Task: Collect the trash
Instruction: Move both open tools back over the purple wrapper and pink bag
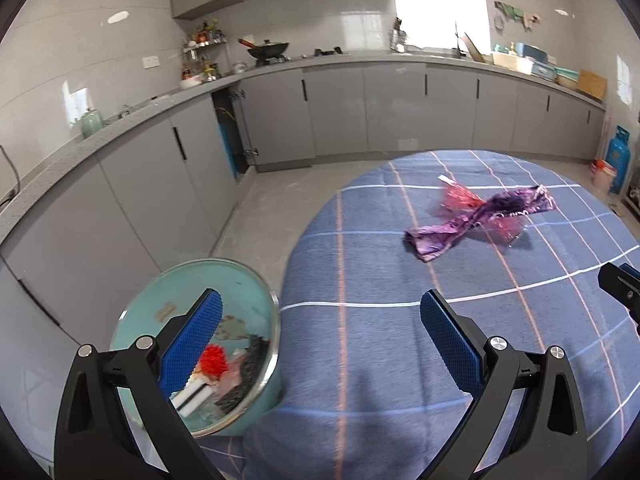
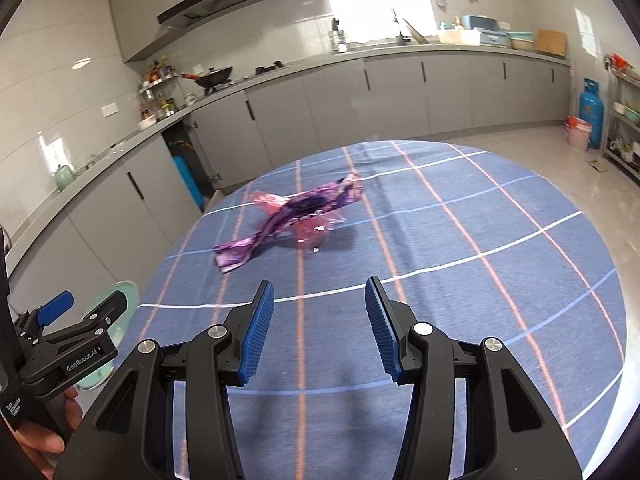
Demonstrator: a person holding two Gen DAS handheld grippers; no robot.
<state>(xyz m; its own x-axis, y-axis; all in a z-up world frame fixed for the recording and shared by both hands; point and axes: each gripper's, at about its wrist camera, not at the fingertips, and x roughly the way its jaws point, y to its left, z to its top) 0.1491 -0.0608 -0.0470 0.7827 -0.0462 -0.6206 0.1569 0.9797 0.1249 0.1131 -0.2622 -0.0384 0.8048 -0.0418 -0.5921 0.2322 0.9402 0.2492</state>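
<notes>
A: Both tongs empty. Left gripper point(image 1: 320, 320) has its jaws wide apart; right gripper point(image 2: 320, 312) stands part open with nothing between the pads.

B: Where is the trash?

A: Purple wrapper point(image 2: 288, 220) lies on the checked tablecloth point(image 2: 480, 280), towards the far left edge of the round table, crossed over a crumpled pink wrapper point(image 2: 312, 230). The two touch and overlap.

B: Bin?

A: Teal bin point(image 1: 256, 292) sits on the floor just beside the table's left edge, below the left gripper. It already holds scraps, one of them red.

B: Which gripper is better placed?

A: Judged from the right wrist view, the wrappers lie ahead of the right gripper and a little to its left; from the left wrist view they are ahead and off to the right. Neither is close. The right looks more directly lined up.

B: Long axis?

A: Purple strip runs diagonally, near end low-left, far end up-right in both views. A grasp would probably need the jaws across that line, so some wrist roll is likely.

B: Risk?

A: Thin foil lying flat; pads may slide over it.
</notes>
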